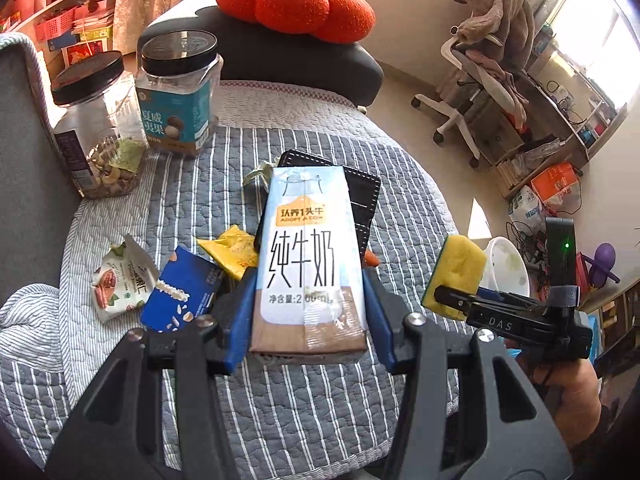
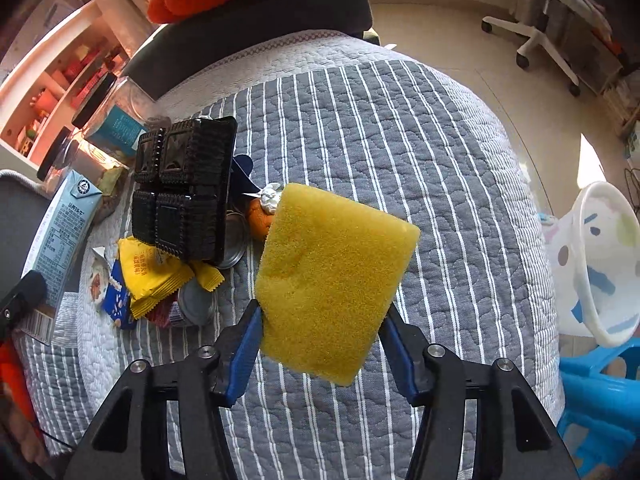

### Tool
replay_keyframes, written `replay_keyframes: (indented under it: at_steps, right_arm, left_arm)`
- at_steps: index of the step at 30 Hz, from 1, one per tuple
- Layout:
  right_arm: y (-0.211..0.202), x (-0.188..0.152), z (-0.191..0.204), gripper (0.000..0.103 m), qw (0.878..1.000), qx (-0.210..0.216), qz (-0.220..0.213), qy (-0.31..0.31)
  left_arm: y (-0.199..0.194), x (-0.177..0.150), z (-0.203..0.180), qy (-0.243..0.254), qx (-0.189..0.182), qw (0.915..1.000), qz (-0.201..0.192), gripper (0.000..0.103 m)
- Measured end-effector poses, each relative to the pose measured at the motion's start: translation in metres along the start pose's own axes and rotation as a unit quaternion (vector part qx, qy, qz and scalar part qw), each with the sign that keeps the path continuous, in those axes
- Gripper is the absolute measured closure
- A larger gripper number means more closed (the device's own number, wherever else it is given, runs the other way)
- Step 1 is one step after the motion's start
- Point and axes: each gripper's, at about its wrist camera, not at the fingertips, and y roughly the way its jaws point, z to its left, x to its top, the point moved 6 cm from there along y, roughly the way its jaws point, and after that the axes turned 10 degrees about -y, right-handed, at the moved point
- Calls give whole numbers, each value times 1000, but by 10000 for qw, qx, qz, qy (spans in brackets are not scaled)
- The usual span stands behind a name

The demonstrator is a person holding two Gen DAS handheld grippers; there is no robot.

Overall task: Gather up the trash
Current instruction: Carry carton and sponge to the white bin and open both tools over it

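Observation:
My left gripper is shut on a white and blue milk carton and holds it above the striped quilt; the carton also shows in the right wrist view. My right gripper is shut on a yellow sponge, also seen in the left wrist view. On the quilt lie a black plastic tray, yellow wrappers, a blue packet, a white snack wrapper, tin lids and an orange peel.
A white patterned bin stands off the quilt's right edge beside a blue stool. Two black-lidded jars stand at the back left. A red cushion lies on a dark seat behind. An office chair stands on the floor.

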Motion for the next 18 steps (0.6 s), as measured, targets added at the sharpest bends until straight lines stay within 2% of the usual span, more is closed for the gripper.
replay_keyframes:
  at_steps: [10,18]
  right_arm:
    - [-68,-29,-117,45,9953,-390,-419,784]
    - [-105,-72,-222,45,9799,-453,-620,1844]
  left_arm:
    - [36,-15,-86,561,-457,9973,127,51]
    - [70,-35,-177,1182,-896,9883,352,51]
